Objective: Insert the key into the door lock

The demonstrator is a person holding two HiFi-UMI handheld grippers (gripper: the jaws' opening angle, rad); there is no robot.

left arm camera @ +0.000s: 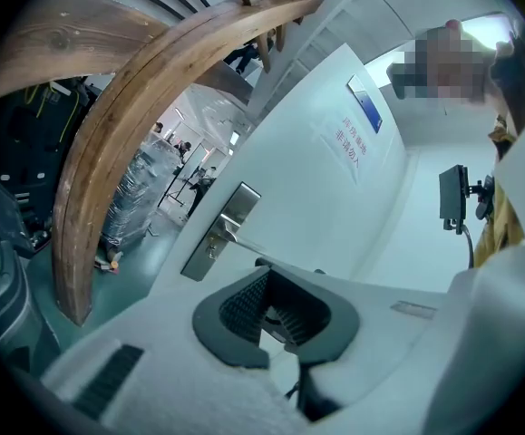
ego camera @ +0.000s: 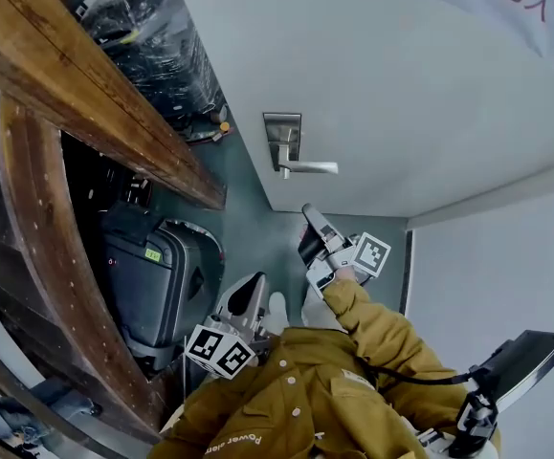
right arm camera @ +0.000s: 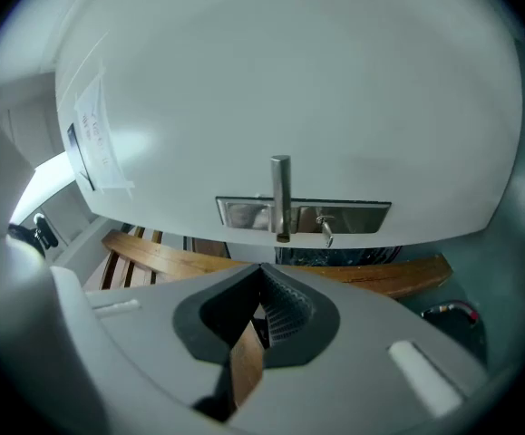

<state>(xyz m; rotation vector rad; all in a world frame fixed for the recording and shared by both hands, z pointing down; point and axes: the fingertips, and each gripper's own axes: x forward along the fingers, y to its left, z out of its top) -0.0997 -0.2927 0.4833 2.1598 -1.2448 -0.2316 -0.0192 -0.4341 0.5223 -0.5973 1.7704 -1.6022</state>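
Observation:
A white door (ego camera: 391,94) carries a steel lock plate (ego camera: 282,140) with a lever handle (ego camera: 307,167). In the right gripper view the lock plate (right arm camera: 353,216) lies just ahead and the lever (right arm camera: 281,198) points towards me. A small metal key (right arm camera: 325,231) sticks out of the plate beside the lever. My right gripper (right arm camera: 262,275) is shut with nothing in it, its tip (ego camera: 308,214) a little below the lever and apart from it. My left gripper (ego camera: 254,285) hangs lower and further back, its jaws (left arm camera: 264,275) closed and empty, looking at the plate (left arm camera: 220,230) from the side.
A curved wooden stair rail (ego camera: 95,103) runs along the left, with a dark wheeled case (ego camera: 162,275) under it. Wrapped pallets (ego camera: 152,27) stand beyond. A dark screen on a stand (ego camera: 530,352) is at the right. A white wall (ego camera: 497,266) meets the door at the right.

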